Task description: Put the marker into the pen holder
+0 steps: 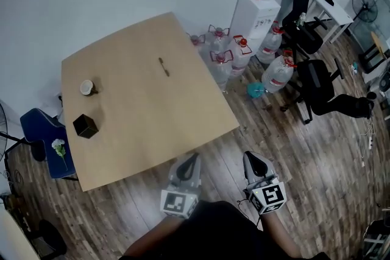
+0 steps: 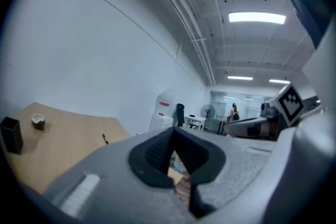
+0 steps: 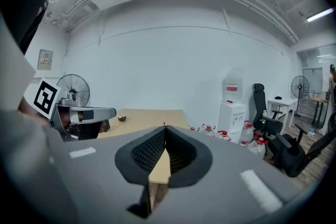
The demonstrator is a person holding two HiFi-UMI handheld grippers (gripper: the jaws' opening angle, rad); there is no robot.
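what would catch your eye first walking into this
A pale wooden table, almost bare: a dark marker near its middle, a black pen holder and a cup by its left edge. Water bottles crowd the floor to its right. The left gripper and right gripper hang shut, empty, off its near edge.

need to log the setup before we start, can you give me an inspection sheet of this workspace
surface: wooden table, mostly bare
job's things: marker lying flat toward the far side; black pen holder upright near the left edge, well apart from it
clutter: small cup just behind the holder
grippers: left claw and right claw both shut, empty, short of the table's near edge
cables: what looks like a white power strip on the floor, far right
surroundings: water dispenser, water jugs, office chairs, blue chair, fan
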